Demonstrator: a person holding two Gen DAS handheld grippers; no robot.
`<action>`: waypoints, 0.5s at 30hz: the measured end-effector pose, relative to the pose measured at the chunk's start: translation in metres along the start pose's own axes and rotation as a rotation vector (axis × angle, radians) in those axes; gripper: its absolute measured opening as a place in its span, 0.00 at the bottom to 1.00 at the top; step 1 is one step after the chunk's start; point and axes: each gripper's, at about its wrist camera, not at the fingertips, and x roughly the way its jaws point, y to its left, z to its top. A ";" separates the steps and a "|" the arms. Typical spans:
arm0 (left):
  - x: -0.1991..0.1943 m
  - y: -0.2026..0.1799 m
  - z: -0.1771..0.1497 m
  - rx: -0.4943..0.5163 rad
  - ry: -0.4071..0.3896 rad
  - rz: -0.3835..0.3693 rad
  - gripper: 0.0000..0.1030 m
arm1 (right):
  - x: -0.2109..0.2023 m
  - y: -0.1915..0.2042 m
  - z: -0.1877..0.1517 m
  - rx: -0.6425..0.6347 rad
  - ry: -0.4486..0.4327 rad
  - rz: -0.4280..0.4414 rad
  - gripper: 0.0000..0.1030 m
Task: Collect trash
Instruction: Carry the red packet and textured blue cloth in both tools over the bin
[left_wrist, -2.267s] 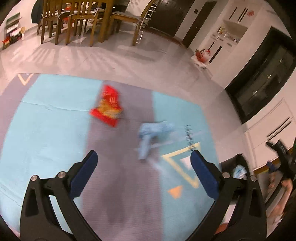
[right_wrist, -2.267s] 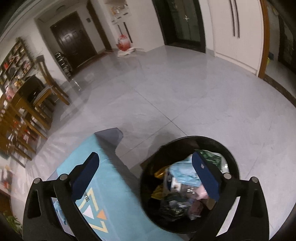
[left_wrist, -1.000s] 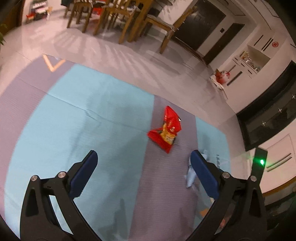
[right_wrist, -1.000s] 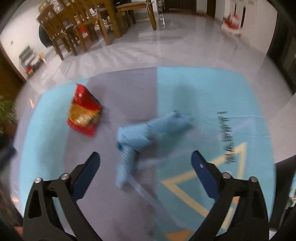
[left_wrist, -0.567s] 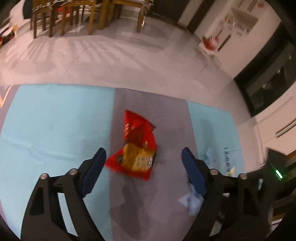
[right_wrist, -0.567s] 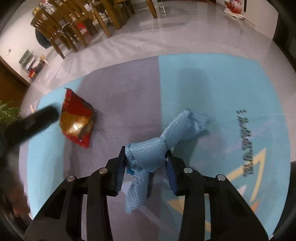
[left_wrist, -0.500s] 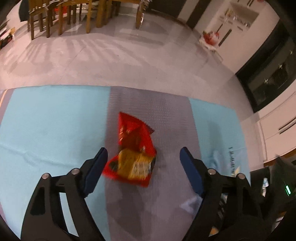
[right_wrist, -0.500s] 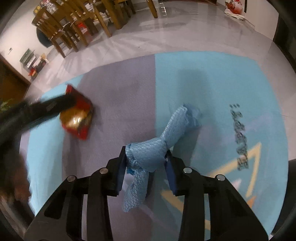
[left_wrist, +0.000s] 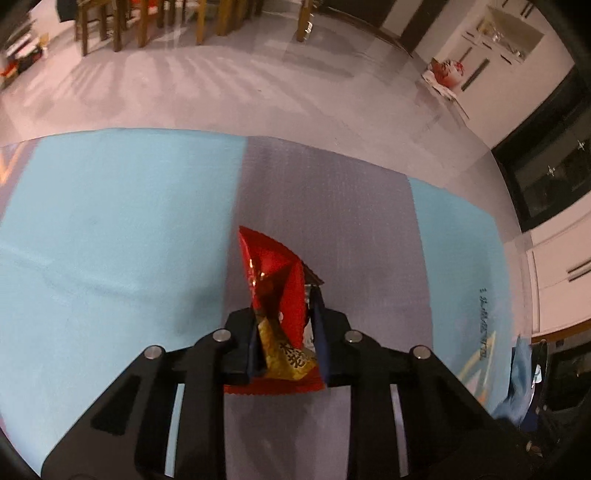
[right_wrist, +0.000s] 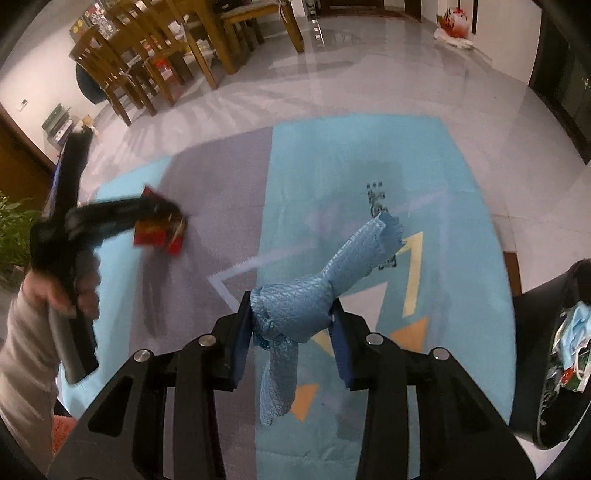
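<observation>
Over one blue-grey mat (left_wrist: 110, 240) — left tongs (left_wrist: 284, 339) just closed on one red snack wrapper (left_wrist: 273, 280), right tongs (right_wrist: 291, 325) clamping one knotted blue cloth (right_wrist: 295, 302).

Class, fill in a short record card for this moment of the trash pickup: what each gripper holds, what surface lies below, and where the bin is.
left gripper: jaws just closing, now shut on the red snack wrapper
right gripper: shut on the blue cloth, which is lifted clear of the mat
surface: blue and grey floor mat
bin: black trash bin at the right edge of the right wrist view, already holding trash
</observation>
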 end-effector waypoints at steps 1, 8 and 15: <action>-0.014 -0.001 -0.009 0.003 -0.019 0.020 0.24 | -0.002 0.000 0.001 -0.002 -0.010 -0.003 0.38; -0.087 -0.001 -0.072 -0.070 -0.099 0.024 0.24 | -0.002 -0.004 0.001 0.013 0.006 0.005 0.38; -0.121 -0.016 -0.113 -0.052 -0.113 0.043 0.24 | -0.019 0.002 -0.006 -0.043 -0.011 0.020 0.39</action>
